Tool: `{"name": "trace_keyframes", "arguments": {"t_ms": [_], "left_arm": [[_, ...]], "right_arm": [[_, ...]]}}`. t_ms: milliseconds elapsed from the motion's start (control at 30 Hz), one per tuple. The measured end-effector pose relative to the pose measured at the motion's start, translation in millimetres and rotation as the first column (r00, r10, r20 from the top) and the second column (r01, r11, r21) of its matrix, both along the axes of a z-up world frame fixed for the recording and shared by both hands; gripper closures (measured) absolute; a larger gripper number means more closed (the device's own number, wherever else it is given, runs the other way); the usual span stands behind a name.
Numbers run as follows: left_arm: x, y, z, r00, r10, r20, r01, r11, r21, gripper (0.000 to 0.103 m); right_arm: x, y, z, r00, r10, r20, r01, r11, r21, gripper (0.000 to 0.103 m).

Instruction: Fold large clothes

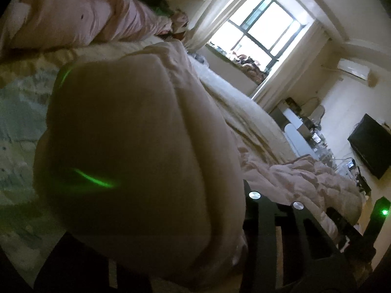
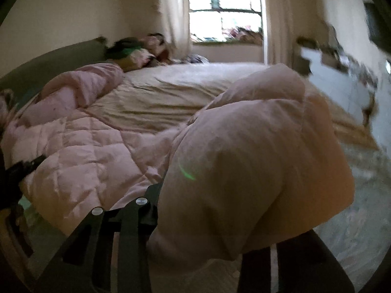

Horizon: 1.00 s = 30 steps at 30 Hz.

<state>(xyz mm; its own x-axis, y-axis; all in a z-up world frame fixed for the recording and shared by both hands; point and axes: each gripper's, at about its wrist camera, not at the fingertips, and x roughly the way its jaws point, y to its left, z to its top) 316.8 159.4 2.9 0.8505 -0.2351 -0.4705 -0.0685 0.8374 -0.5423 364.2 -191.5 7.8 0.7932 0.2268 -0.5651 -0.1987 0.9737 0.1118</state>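
A puffy pink quilt (image 1: 136, 122) bulges up right in front of the left wrist camera and hides my left gripper's (image 1: 158, 219) fingertips. Only the dark linkage with two silver bolts shows beside it. The jaws look closed on a lifted fold. In the right wrist view another raised fold of the same quilt (image 2: 256, 158) swells over my right gripper (image 2: 207, 219), whose fingertips are also buried in cloth. The rest of the quilt (image 2: 85, 146) lies spread on the bed between both grippers. A dark part with a green light (image 1: 377, 219), probably the right gripper, shows at the edge.
A beige sheet (image 2: 171, 92) covers the bed beyond the quilt. Piled clothes (image 2: 136, 51) sit by the green headboard. A bright window (image 1: 259, 22) with curtains is behind. A cluttered desk (image 1: 312, 131) and a wall screen (image 1: 371, 144) stand to the right.
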Motion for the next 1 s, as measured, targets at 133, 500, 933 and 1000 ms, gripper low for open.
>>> {"name": "trace_keyframes", "arguments": {"t_ms": [133,500,933,1000], "left_arm": [[-18,-4,23,0.999,-0.002,0.052,0.0,1.0,0.03,0.071],[-95,-14,52,0.993,-0.011,0.121,0.002,0.997,0.079,0.071],[-132,-17,-9,0.999,0.029,-0.043,-0.022,0.985,0.168,0.07],[-129,-14,-23,0.995,0.045,-0.093,-0.029,0.986,0.167,0.068]], "right_arm": [[-17,10,22,0.995,0.061,0.076,-0.059,0.998,-0.028,0.072],[-108,-18,30,0.977,0.127,0.174,-0.129,0.992,0.002,0.073],[-147,-66,-51,0.999,-0.001,-0.041,0.008,0.988,0.157,0.069],[-141,-70,-67,0.992,-0.043,-0.115,0.065,0.979,0.193,0.066]]}}
